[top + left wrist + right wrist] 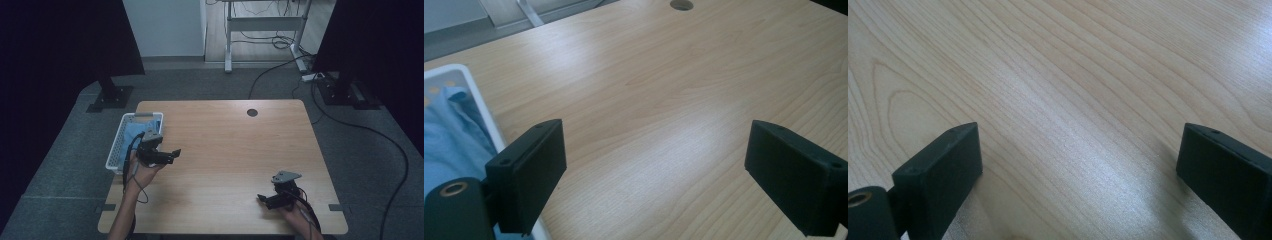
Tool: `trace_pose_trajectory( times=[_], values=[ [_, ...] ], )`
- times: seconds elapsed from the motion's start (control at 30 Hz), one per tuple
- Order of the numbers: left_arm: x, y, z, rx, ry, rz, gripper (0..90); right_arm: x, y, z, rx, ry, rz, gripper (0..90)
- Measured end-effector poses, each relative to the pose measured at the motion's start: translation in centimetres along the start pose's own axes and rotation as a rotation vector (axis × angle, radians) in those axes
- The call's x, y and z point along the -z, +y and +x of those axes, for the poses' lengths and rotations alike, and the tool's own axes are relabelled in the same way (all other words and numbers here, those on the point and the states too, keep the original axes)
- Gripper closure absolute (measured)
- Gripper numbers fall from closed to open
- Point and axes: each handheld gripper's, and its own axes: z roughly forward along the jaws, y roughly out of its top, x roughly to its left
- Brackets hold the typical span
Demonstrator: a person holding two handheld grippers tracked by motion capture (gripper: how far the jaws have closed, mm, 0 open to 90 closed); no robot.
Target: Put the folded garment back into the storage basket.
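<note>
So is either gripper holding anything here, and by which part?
Nothing is held. The left gripper beside the basket and the right gripper both have open, empty jaws over the table.

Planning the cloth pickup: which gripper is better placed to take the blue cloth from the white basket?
Left. The left gripper hovers open right beside the white basket holding the blue cloth; the right gripper is far across the table.

Three cameras: one fixed high, two riding the tongs.

The high view looks forward and down over the whole surface [235,150]. Each riding view sits close above the wood; the left shares the basket [479,97] at 9 o'clock and the hole [681,5] near 12.
</note>
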Motion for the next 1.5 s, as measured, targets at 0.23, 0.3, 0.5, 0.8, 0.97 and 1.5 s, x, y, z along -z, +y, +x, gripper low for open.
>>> trace_pose_trajectory(
  times=[0.23, 0.3, 0.5, 0.8, 0.97, 1.5],
  values=[
    [-0.7, -0.6, -1.2, -0.010, -0.028, -0.009, 9.6, 0.0, 0.0, 0.0, 0.000, 0.000, 0.000, 4.5],
    [-0.8, -0.8, -1.6, -0.016, -0.039, -0.014, 9.6, 0.0, 0.0, 0.0, 0.000, 0.000, 0.000, 4.5],
    [-1.3, -1.2, -2.6, -0.028, -0.058, -0.022, 9.6, 0.0, 0.0, 0.0, 0.000, 0.000, 0.000, 4.5],
    [-2.0, -2.3, -3.7, -0.040, -0.082, -0.044, 9.6, 0.0, 0.0, 0.0, 0.000, 0.000, 0.000, 4.5],
    [-2.9, -3.0, -4.4, -0.044, -0.103, -0.049, 9.7, 0.0, 0.0, 0.0, 0.000, 0.000, 0.000, 4.5],
    [-5.4, -5.9, -6.2, -0.064, -0.129, 0.018, 9.6, 0.0, 0.0, 0.0, 0.000, 0.000, 0.000, 4.4]
  ],
)
